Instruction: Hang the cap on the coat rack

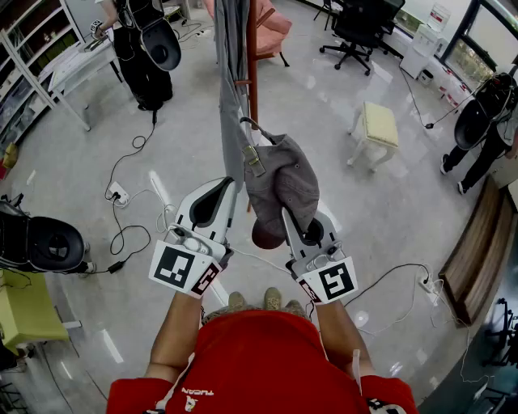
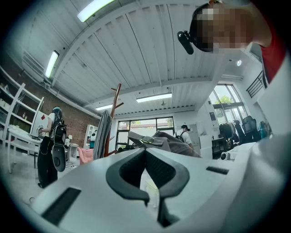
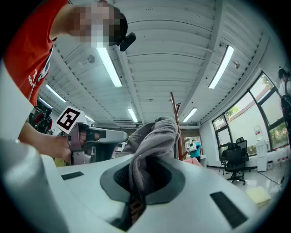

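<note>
A grey cap [image 1: 279, 182] hangs in front of me, close to the red-brown coat rack pole [image 1: 252, 57]. A long grey garment [image 1: 231, 97] hangs on that rack. My right gripper [image 1: 285, 212] is shut on the cap's lower edge; in the right gripper view the cap's fabric [image 3: 154, 136] is pinched between the jaws of the right gripper [image 3: 141, 157], with the rack [image 3: 176, 113] behind. My left gripper [image 1: 231, 187] sits just left of the cap, beside the garment's hem. In its own view the left gripper [image 2: 145, 152] is shut with nothing between its pads, and the cap [image 2: 175, 141] lies just beyond.
A person [image 1: 146, 48] stands at the back left by a white table, another person [image 1: 486, 113] at the right. On the floor are a small stool [image 1: 378, 129], an office chair [image 1: 356, 28], a pink chair [image 1: 271, 24], cables with a power strip [image 1: 119, 194] and a black device [image 1: 40, 242].
</note>
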Motion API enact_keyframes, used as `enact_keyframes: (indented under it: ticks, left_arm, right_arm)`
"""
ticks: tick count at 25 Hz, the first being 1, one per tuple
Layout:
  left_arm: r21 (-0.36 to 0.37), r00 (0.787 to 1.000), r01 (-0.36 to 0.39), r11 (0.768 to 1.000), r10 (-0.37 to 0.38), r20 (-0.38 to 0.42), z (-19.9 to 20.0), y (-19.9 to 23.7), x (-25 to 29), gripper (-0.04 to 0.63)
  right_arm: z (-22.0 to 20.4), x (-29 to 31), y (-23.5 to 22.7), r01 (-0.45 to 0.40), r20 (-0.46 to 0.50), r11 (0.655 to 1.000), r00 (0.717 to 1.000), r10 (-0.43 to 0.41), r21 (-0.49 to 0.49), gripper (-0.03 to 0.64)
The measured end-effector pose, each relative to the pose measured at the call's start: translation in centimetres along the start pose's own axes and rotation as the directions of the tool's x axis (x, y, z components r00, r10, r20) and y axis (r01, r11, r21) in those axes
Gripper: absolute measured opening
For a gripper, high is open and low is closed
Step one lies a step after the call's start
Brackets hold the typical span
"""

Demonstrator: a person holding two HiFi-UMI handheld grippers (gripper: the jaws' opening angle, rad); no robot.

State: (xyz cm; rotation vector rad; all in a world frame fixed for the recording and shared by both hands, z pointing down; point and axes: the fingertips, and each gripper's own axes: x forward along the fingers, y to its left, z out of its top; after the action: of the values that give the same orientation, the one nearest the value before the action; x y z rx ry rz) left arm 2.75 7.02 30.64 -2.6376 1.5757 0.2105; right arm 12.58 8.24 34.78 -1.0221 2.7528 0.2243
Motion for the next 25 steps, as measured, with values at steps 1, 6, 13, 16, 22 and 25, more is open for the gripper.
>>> enact_keyframes:
  ticks: [1, 6, 13, 16, 22, 25]
  left_arm:
    - [0.002, 1.000, -0.004, 1.000, 0.004, -0.001, -0.2, -0.1, 0.2, 0.009]
    - [0.004, 1.000, -0.030, 1.000, 0.030, -0.010, -1.2, -0.6, 0.8, 0.009]
    - [0.015, 0.996, -0.084, 0.996, 0.084, -0.027, -1.9, -1.0, 2.0, 0.009]
    - [0.019, 0.994, -0.100, 0.995, 0.101, -0.031, -2.3, -1.3, 2.4, 0.009]
    - [0.010, 0.994, -0.105, 0.994, 0.106, -0.042, -3.0, 0.6, 2.7, 0.009]
    - [0.009, 0.995, -0.089, 0.996, 0.090, -0.038, -3.2, 1.9, 3.5, 0.009]
  right_arm:
    - [-0.1, -0.1, -0.2, -0.007, 0.001, 1.000, 1.000, 0.007, 0.000, 0.032]
    - [-0.8, -0.4, -1.3, -0.006, -0.010, 1.000, 1.000, 0.006, -0.018, 0.034]
    - [-3.1, -0.7, -3.2, -0.016, -0.065, 0.999, 0.998, 0.013, -0.047, 0.034]
    - [-4.1, -0.6, -4.5, -0.006, -0.071, 0.998, 0.998, 0.002, -0.056, 0.034]
    - [-5.8, 1.2, -6.2, 0.056, -0.112, 0.995, 0.992, -0.065, -0.085, 0.034]
    - [-7.3, 2.6, -6.8, 0.071, -0.138, 0.993, 0.987, -0.084, -0.096, 0.034]
